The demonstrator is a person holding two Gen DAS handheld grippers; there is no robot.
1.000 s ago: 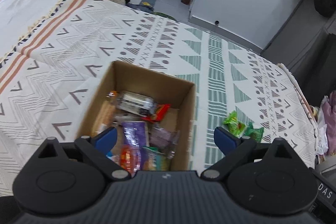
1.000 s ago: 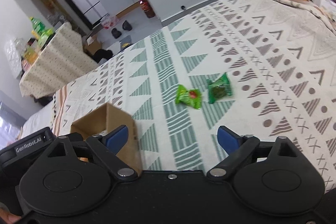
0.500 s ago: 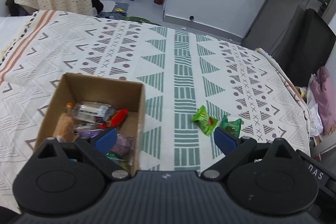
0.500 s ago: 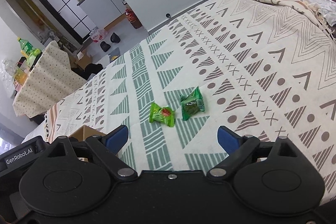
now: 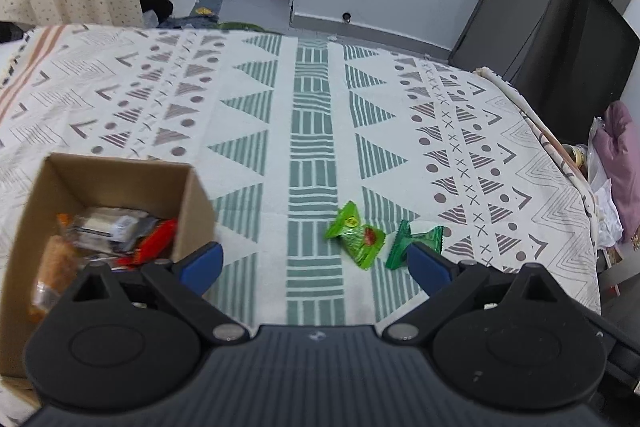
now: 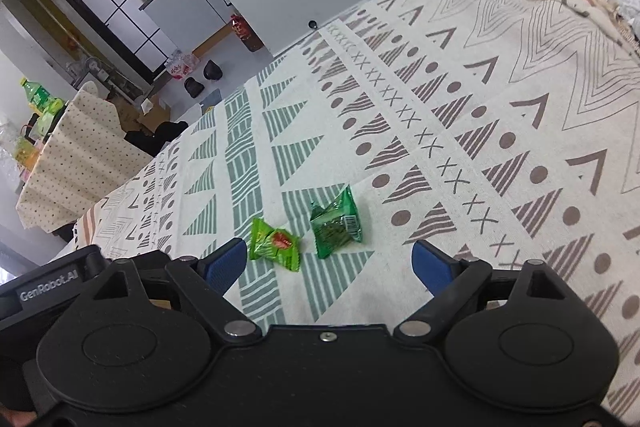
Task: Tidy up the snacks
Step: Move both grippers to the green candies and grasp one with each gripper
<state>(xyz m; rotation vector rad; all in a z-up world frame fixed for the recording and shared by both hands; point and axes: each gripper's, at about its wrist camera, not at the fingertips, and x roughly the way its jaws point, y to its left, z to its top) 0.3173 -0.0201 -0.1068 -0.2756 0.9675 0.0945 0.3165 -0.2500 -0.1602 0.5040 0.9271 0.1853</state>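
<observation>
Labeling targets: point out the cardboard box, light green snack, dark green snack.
cardboard box [image 5: 188, 195]: left wrist view, right wall.
light green snack [image 6: 276, 242]: right wrist view, wrapper middle.
dark green snack [image 6: 336, 225]: right wrist view, wrapper middle.

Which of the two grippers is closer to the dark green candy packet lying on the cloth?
Probably the left gripper: its far finger already overlaps the dark green candy packet. The right gripper is open and hovers just short of it, apart from it.
</observation>
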